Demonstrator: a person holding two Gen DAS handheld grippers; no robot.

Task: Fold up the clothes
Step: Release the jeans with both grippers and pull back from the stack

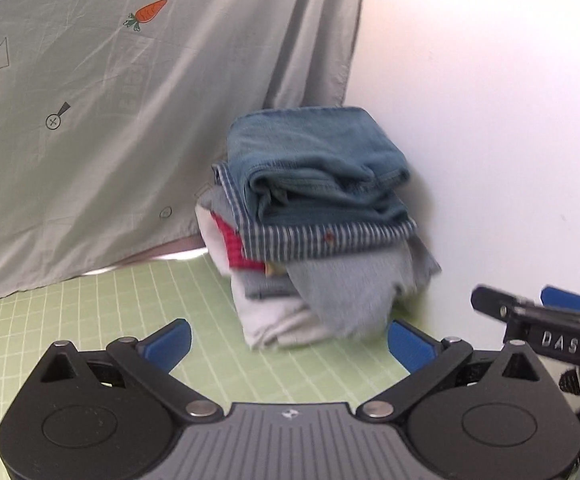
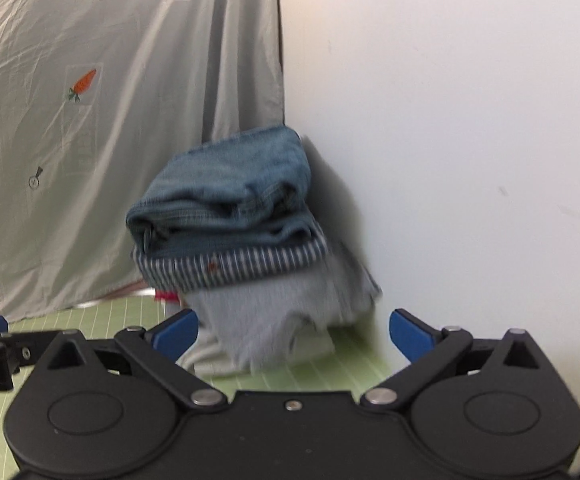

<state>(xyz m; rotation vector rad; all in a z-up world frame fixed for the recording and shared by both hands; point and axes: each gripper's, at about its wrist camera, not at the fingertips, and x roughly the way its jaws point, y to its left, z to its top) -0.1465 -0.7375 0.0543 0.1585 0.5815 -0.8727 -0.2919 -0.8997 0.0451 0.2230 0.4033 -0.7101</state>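
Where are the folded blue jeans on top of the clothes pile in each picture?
Left wrist view: the folded blue jeans sit just right of centre, topping the pile, above the striped shirt.
Right wrist view: the folded blue jeans sit left of centre, again on the striped shirt.
Shared landmark: the grey sheet with carrots hangs behind and left of the pile in both.

Two low wrist views — shared clothes stack (image 1: 321, 220) close ahead
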